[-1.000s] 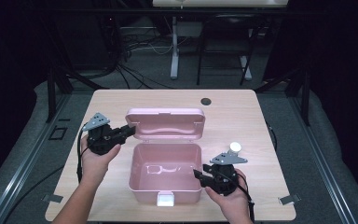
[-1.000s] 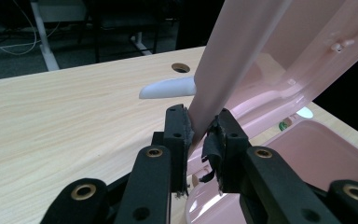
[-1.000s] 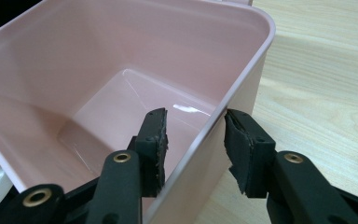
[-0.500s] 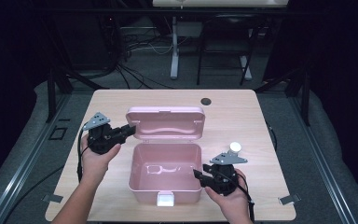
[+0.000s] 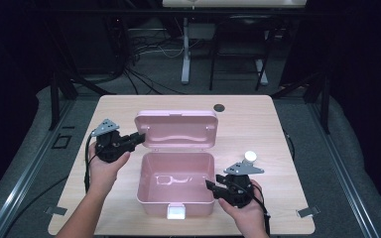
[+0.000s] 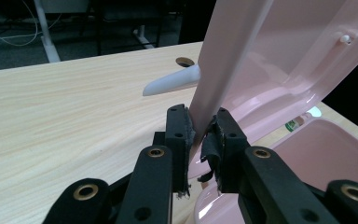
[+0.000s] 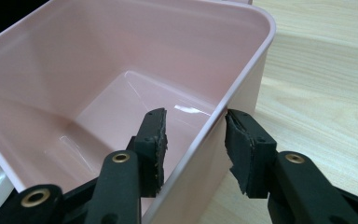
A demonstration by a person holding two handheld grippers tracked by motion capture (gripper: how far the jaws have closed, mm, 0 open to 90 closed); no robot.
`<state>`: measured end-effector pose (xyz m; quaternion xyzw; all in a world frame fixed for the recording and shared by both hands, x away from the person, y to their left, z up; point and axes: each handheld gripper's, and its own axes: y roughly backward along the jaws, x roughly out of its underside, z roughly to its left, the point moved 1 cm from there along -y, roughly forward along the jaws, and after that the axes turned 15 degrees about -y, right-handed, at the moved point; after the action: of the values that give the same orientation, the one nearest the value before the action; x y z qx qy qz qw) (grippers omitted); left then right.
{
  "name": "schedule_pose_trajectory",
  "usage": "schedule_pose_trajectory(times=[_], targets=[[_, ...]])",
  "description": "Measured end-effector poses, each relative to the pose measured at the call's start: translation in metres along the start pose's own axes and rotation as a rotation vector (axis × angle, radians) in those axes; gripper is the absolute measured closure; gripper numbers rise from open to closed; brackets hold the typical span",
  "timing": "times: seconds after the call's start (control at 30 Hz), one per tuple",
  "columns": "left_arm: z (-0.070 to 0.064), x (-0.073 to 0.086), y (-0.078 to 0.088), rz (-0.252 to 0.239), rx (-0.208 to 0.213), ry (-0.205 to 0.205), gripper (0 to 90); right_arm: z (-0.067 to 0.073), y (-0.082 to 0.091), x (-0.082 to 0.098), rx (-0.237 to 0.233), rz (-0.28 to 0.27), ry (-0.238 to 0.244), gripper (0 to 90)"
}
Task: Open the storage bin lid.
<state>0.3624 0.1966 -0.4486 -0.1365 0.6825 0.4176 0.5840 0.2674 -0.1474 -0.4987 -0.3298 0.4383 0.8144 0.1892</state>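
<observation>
A pink box (image 5: 176, 183) sits open mid-tabletop (image 5: 278, 129). The left hand-held gripper (image 6: 200, 135) pinches the upright lid's (image 5: 175, 130) left edge. The right hand-held gripper (image 7: 193, 140) straddles the box's right wall, jaws apart, not pressing it.

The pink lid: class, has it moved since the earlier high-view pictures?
No. The lid stands open the same way, its top edge equally near the round hole in the table.
</observation>
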Motion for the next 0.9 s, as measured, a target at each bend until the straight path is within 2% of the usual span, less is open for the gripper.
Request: schedule_pose_trajectory(times=[0.17,0.4,0.67,0.83,0.9], targets=[[0.0013,0.0035,-0.0033,0.017,-0.002,0.008,79.5,0.0,0.0001,0.0002,0.002,-0.001,0.002,58.5],[0.0021,0.0055,-0.0054,0.01,-0.004,0.015,80.6,-0.0001,0.0003,0.0003,0.002,0.001,0.001,58.5],[0.0027,0.0034,-0.0059,0.022,-0.014,0.023,81.5,-0.0002,-0.0004,0.0006,0.002,0.0,0.0,58.1],[0.0035,-0.0006,-0.0042,0.001,-0.021,0.035,82.8,0.0,-0.0015,0.0016,0.005,0.007,-0.001,58.1],[0.0039,-0.0017,-0.0043,0.01,-0.024,0.037,83.1,-0.0001,-0.0016,0.0016,0.006,0.007,-0.001,58.1]])
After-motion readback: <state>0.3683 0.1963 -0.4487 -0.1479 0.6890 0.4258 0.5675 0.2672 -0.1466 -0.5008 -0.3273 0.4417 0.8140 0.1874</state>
